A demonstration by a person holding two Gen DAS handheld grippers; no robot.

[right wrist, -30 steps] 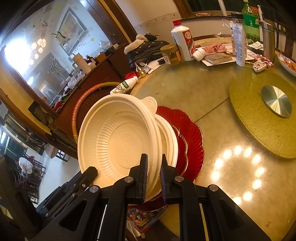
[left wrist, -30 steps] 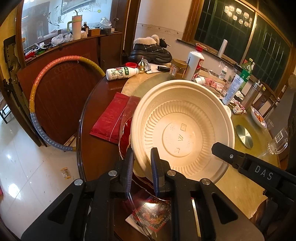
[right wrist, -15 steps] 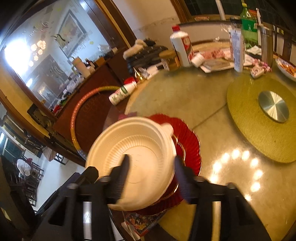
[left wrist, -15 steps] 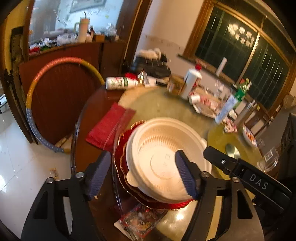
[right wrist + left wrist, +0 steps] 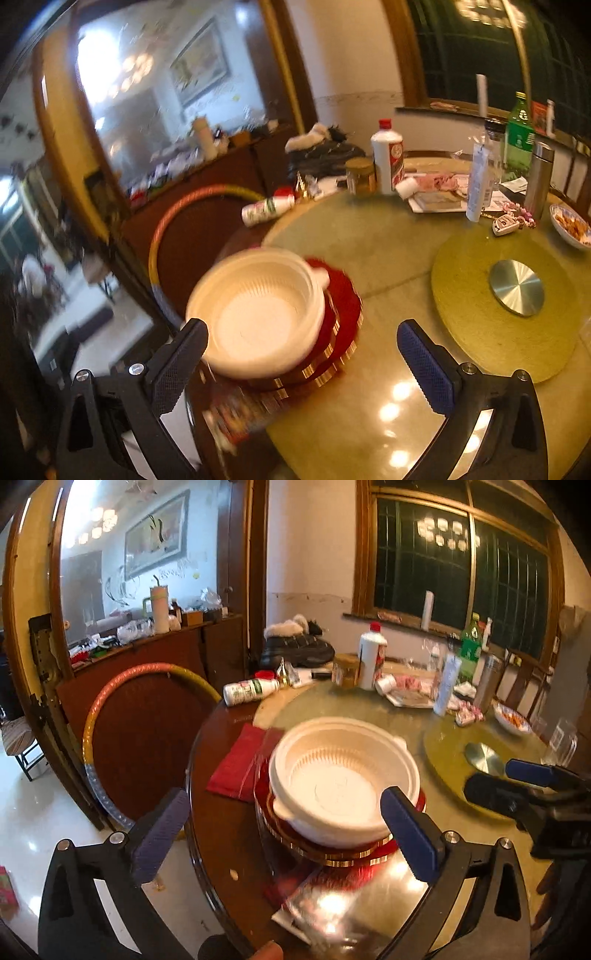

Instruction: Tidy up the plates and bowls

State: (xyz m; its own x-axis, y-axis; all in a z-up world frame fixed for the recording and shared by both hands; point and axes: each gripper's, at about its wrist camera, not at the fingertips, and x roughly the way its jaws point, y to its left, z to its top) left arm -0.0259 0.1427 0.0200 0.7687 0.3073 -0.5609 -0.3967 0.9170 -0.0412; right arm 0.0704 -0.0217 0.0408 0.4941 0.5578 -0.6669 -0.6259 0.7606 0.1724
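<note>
A cream plastic bowl (image 5: 343, 775) (image 5: 266, 310) sits upright on a stack of red, gold-rimmed plates (image 5: 332, 853) (image 5: 343, 295) near the round table's edge. My left gripper (image 5: 284, 794) hovers a little back from the bowl; its jaws are opening wide and its blue pads (image 5: 406, 830) touch nothing. My right gripper (image 5: 301, 326) is also drawn back, jaws opening, with the bowl off its left finger and nothing pressed between the pads. In the left wrist view the right gripper (image 5: 513, 782) shows at the right edge.
A red packet (image 5: 240, 764) lies left of the plates and a printed booklet (image 5: 332, 897) lies under their near side. A yellow-green mat (image 5: 498, 332) with a metal disc (image 5: 517, 291) lies to the right. Bottles (image 5: 371, 657) and clutter fill the far side. A hoop (image 5: 110, 709) leans beside the table.
Both grippers were shut on the tilted bowl's rim; they have let go, opened wide and pulled back and up. The bowl now rests level on the red plates.
</note>
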